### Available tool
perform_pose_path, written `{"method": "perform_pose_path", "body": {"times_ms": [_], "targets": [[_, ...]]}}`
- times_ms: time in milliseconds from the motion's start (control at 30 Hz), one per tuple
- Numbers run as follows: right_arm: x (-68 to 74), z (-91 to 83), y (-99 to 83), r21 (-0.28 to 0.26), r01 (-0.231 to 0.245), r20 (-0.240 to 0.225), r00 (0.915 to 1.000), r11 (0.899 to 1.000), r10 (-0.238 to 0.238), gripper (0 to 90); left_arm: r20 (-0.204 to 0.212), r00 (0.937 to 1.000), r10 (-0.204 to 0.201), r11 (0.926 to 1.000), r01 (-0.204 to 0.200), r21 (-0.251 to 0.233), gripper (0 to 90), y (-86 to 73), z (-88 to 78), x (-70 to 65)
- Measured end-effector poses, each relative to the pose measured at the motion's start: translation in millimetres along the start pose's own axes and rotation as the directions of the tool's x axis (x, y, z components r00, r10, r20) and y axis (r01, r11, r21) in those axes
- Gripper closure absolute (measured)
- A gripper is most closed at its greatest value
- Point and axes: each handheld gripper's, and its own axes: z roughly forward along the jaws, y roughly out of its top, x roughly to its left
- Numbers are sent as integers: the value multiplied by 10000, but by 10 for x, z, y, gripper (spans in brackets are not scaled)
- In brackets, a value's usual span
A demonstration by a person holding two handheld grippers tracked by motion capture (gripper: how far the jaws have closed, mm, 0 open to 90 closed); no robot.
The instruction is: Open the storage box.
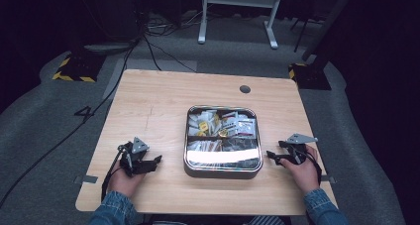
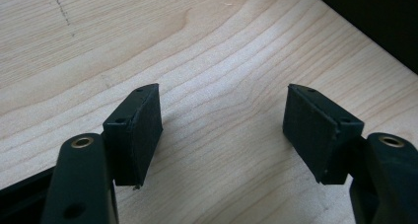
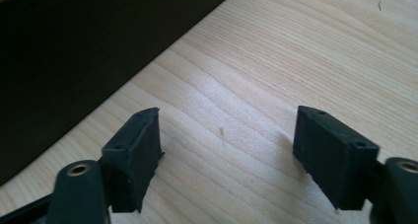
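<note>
- Well, I hold one pair of tongs in each hand, and both rest low on the wooden table [image 1: 148,106].
- My left tongs [image 1: 148,164] sit left of the metal tin [image 1: 223,171], a little way off. Their jaws stand apart with nothing between them, just bare wood under them.
- My right tongs [image 1: 274,157] sit just right of the tin, pointing at it. Their jaws stand apart too, and they hold nothing.
- The tin is in the middle of the table, between my two hands. It is square with round corners and is full of small packets [image 1: 220,123].
- I think the job has not really begun. No packet is out on the table, and neither pair of tongs touches the tin.
- So almost all is left to do: reach in, pinch a packet, lift it out.
- Some things are hard to see. A bright shine covers the near part of the tin, so I cannot tell what lies there.
- The packets are too small for me to read.
- The room behind the table is very dark.
</note>
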Motion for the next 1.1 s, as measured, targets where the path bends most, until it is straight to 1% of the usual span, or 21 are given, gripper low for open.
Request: {"method": "perform_pose_path", "body": {"times_ms": [67, 100, 133, 233, 300, 333, 367, 433, 600, 733, 833, 867, 1100], "targets": [[-13, -20, 12, 23, -135, -272, 9995, 9999, 136, 334, 1, 10000, 8, 10000, -8, -9, 316, 1, 2, 1], [-15, -37, 24, -14, -243, -391, 9989, 9997, 242, 330, 9, 10000, 13, 10000, -13, -1, 315, 2, 2, 2], [-17, -57, 40, -95, -291, -426, 9987, 9995, 287, 320, 10, 10000, 17, 10000, -17, -3, 315, 2, 2, 3], [2, -131, 111, -226, -201, -427, 9989, 9995, 191, 324, 31, 10000, 25, 10000, -25, 4, 314, 4, 4, 4], [16, -188, 162, -352, -228, -481, 9986, 9991, 211, 332, 29, 10000, 26, 10000, -26, 8, 313, 4, 5, 4], [16, -188, 162, -352, -228, -481, 9986, 9991, 211, 332, 29, 10000, 26, 10000, -26, 8, 313, 4, 5, 4], [29, -256, 218, -507, -266, -540, 9983, 9984, 238, 337, 21, 10000, 28, 10000, -28, 7, 313, 5, 5, 3], [43, -310, 262, -643, -340, -639, 9975, 9974, 299, 338, 19, 10000, 40, 10000, -40, 4, 313, 5, 5, 3], [96, -417, 378, -990, -278, -858, 9961, 9947, 193, 336, 18, 10000, 31, 10000, -31, 8, 313, 5, 5, 3], [157, -421, 460, -1178, -121, -1070, 9943, 9930, -6, 326, 12, 10000, 28, 10000, -28, 0, 313, 5, 6, 2], [186, -407, 492, -1216, -32, -1157, 9932, 9926, -110, 324, 0, 10000, 31, 10000, -31, -1, 313, 5, 6, 1], [232, -385, 539, -1244, 79, -1264, 9917, 9922, -238, 323, -12, 10000, 6, 10000, -6, -13, 313, 5, 7, -2], [367, -294, 728, -1396, 413, -1644, 9843, 9893, -643, 323, -132, 9999, -75, 10000, 75, -10, 312, -2, 1, -16]]}}
